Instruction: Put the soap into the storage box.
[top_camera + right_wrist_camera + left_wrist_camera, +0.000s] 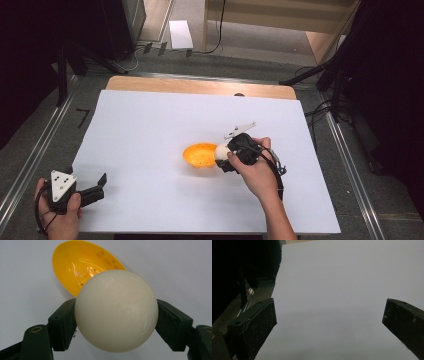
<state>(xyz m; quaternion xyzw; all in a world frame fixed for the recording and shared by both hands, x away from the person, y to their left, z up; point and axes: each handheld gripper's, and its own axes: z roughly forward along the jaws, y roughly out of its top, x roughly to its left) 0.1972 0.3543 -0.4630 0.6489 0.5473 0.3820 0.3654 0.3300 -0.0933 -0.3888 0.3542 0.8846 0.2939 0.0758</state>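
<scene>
While your left gripper (95,192) waits at seven o'clock on the white sheet (150,125), jaws spread and empty, your right gripper (116,322) is clamped on the white ball (116,315) just at the three o'clock rim of the orange bowl (199,155). You appear mid-carry; next, center it above the bowl, then release.

A white sheet (150,130) covers most of a wooden table (200,86). Grey carpet floor (30,145) surrounds it, with metal rails (37,155) along both sides. Beyond stand a pale wooden shelf unit (280,20), dark stands (330,75) and trailing cables (217,30). The edges lie in shadow.
</scene>
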